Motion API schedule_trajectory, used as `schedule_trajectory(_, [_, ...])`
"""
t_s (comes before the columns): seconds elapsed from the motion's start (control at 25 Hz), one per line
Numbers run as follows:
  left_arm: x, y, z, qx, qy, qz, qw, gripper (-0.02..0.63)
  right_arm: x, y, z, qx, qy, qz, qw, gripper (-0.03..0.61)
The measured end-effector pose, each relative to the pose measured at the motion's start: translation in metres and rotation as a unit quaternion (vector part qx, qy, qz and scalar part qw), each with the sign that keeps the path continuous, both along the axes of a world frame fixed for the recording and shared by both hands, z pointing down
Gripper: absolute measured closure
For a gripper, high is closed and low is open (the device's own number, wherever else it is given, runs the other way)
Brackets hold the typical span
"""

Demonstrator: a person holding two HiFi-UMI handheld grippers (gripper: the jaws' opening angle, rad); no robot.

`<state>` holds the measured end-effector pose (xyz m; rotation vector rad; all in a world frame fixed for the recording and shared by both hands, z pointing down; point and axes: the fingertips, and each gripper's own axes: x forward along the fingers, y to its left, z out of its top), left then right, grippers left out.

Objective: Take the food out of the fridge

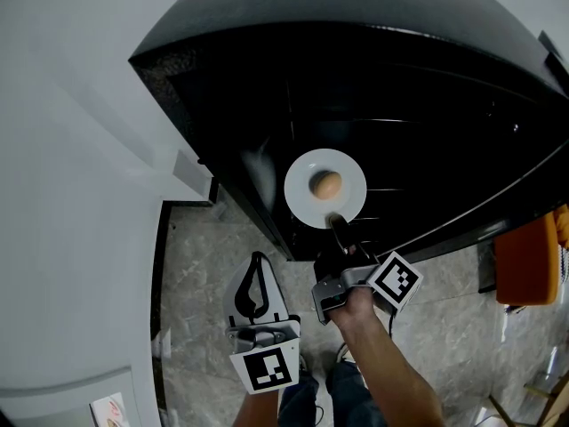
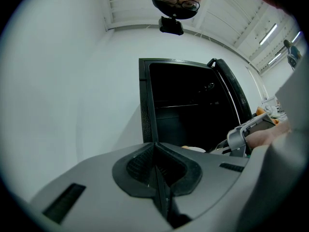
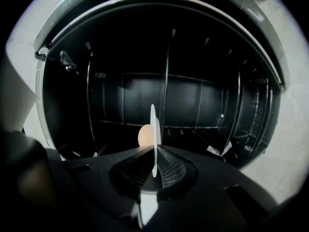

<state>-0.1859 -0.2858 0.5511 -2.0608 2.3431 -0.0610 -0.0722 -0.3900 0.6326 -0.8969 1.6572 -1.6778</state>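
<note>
A white plate (image 1: 302, 198) with a small tan round bun (image 1: 325, 184) on it hangs at the mouth of the dark open fridge (image 1: 418, 96). My right gripper (image 1: 338, 225) is shut on the plate's near rim. In the right gripper view the plate (image 3: 154, 129) shows edge-on between the jaws, with the bun (image 3: 144, 135) on its left face. My left gripper (image 1: 258, 292) is shut with nothing in it, held low over the floor to the left of the right one. In the left gripper view its jaws (image 2: 157, 178) meet, and the fridge (image 2: 193, 105) stands ahead.
Wire shelves (image 3: 193, 105) line the dark fridge interior. A white wall (image 1: 80, 176) stands to the left, and grey marble floor (image 1: 204, 265) lies below. An orange object (image 1: 524, 261) sits at the right edge. The fridge door (image 2: 231, 88) stands open on the right.
</note>
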Motion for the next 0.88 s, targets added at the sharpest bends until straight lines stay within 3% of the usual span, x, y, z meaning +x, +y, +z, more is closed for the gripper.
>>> schedule_trajectory(0.68, [0.007, 0.005, 0.007, -0.004, 0.002, 0.002, 1.0, 0.6, 0.034, 0.089, 0.0, -0.047, -0.006, 0.013, 0.999, 0.545])
schedule_trajectory(0.88, [0.009, 0.01, 0.015, -0.013, 0.002, 0.004, 0.9999, 0.6, 0.047, 0.121, 0.007, -0.079, 0.006, 0.025, 0.996, 0.545])
